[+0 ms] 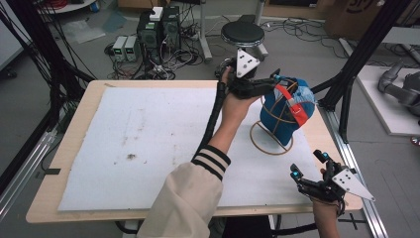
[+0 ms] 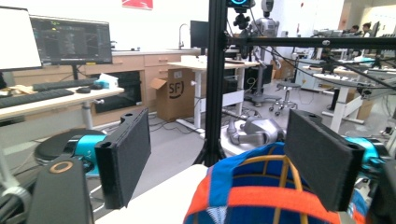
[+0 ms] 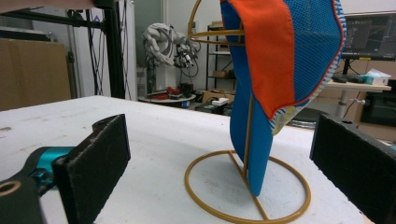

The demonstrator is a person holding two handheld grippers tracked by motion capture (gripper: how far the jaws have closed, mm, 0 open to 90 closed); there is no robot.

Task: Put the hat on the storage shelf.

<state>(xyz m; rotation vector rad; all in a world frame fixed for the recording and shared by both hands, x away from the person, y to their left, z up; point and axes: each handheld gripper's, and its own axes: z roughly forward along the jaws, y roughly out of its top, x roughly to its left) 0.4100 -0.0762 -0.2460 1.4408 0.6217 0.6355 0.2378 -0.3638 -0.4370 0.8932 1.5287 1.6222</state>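
Blue-and-orange cap [image 1: 285, 111] hangs on the gold wire stand [image 1: 270, 136], right of centre. My left gripper [image 1: 277, 82] sits at its crown, jaws spread, pinching nothing: release step, I judge. Right gripper [image 1: 309, 166], lower right, spread, empty. Next: back the left away clear.

Blue mesh cap [image 1: 282, 111] with orange band and striped edging hangs on my side of the table, draped over a gold wire stand [image 1: 271, 139]. Crown sits on the stand's rounded wire cage; the fabric falls down one side of the upright rod, the lower edge just above the base ring. In the right gripper view the orange band [image 3: 273, 51] runs top to bottom across the cap. The stand is upright, its round base ring flat on the white mat [image 1: 148, 144], near the right edge.
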